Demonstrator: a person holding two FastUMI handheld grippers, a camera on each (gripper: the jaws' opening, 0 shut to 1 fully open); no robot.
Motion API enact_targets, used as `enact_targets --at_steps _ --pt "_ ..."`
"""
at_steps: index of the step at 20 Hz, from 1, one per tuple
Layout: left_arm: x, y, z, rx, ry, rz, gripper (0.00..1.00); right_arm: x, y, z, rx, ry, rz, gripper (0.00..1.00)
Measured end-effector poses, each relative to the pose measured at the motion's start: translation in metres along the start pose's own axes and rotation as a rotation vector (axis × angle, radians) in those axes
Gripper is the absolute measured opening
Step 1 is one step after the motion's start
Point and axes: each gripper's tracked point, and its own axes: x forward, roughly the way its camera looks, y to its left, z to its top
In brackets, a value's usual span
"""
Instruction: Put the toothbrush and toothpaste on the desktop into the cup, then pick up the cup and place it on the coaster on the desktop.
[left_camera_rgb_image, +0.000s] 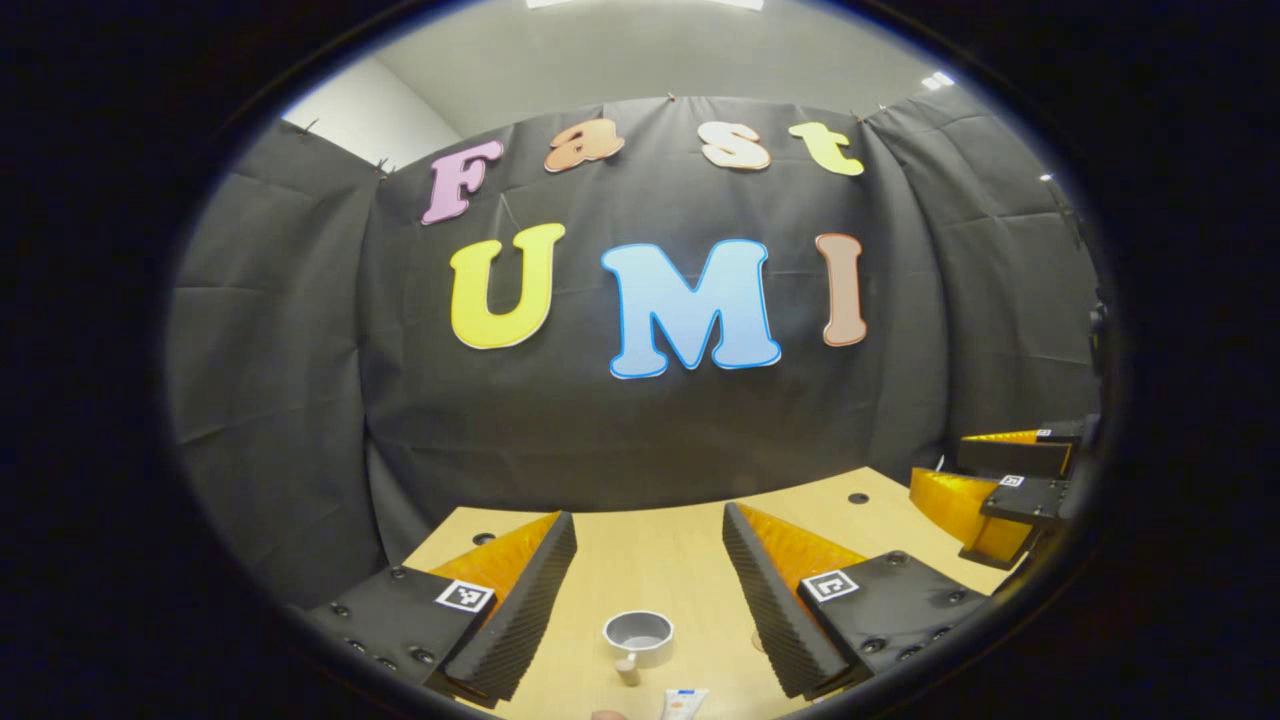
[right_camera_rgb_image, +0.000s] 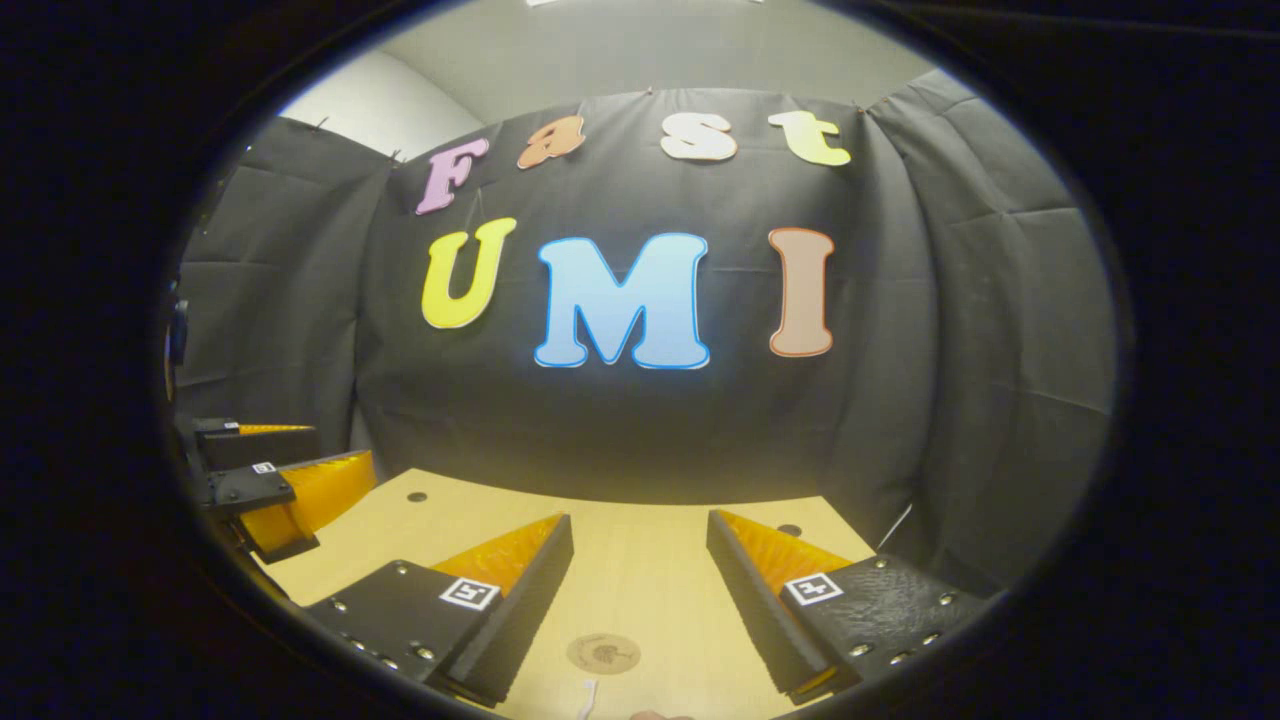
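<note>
In the left gripper view, a small round grey cup (left_camera_rgb_image: 639, 634) with a pale rim is seen standing upright and open-mouthed on the light wooden desktop (left_camera_rgb_image: 660, 560), low in the frame between the fingers of the left gripper (left_camera_rgb_image: 650, 545). Just in front of the cup, nearer the camera, a small tan cylindrical piece (left_camera_rgb_image: 627, 668) is found; what it is cannot be told. Beside that, at the very bottom edge, the end of a white toothpaste tube (left_camera_rgb_image: 684, 703) with blue and orange print is cut off by the frame.

In the right gripper view, a flat round brown coaster (right_camera_rgb_image: 603, 653) is seen lying on the same desktop (right_camera_rgb_image: 640, 570), between the fingers of the right gripper (right_camera_rgb_image: 640, 545). Near it, at the bottom edge, a thin white object (right_camera_rgb_image: 588, 697) is partly shown; it may be the toothbrush, but this cannot be confirmed.

Both grippers are held above the desktop with their jaws spread wide, nothing being gripped between them. The right gripper (left_camera_rgb_image: 1005, 490) is also visible at the far right of the left gripper view, and the left gripper (right_camera_rgb_image: 280, 480) at the far left of the right gripper view, each apart from the objects. Dark round holes are noted in the desktop towards the black cloth wall (left_camera_rgb_image: 640, 440).
</note>
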Motion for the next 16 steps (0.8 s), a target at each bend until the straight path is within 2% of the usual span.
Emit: enact_targets --at_steps 2,5,10,11,13,15,16 --pt "0.0 -0.003 -0.011 -0.004 0.029 -0.006 1.0 0.002 -0.001 -0.01 0.011 0.04 -0.006 0.89" --pt "0.0 -0.01 -0.041 -0.021 0.106 -0.028 1.0 0.005 -0.004 -0.042 0.017 0.158 -0.02 0.88" --pt "-0.002 -0.027 -0.118 -0.08 0.322 -0.102 0.96 0.004 0.003 -0.124 0.011 0.458 -0.01 0.89" --pt "-0.003 -0.028 -0.134 -0.077 0.367 -0.11 1.0 0.002 0.007 -0.137 0.019 0.513 0.0 0.89" --pt "-0.005 -0.028 -0.166 -0.048 0.443 -0.113 0.97 -0.004 0.014 -0.161 0.035 0.602 0.013 0.89" --pt "-0.009 -0.031 -0.196 -0.02 0.517 -0.132 0.97 -0.01 0.018 -0.189 0.031 0.689 0.024 0.89" --pt "-0.011 -0.033 -0.21 -0.011 0.547 -0.143 1.0 -0.011 0.023 -0.203 0.029 0.729 0.03 0.89"
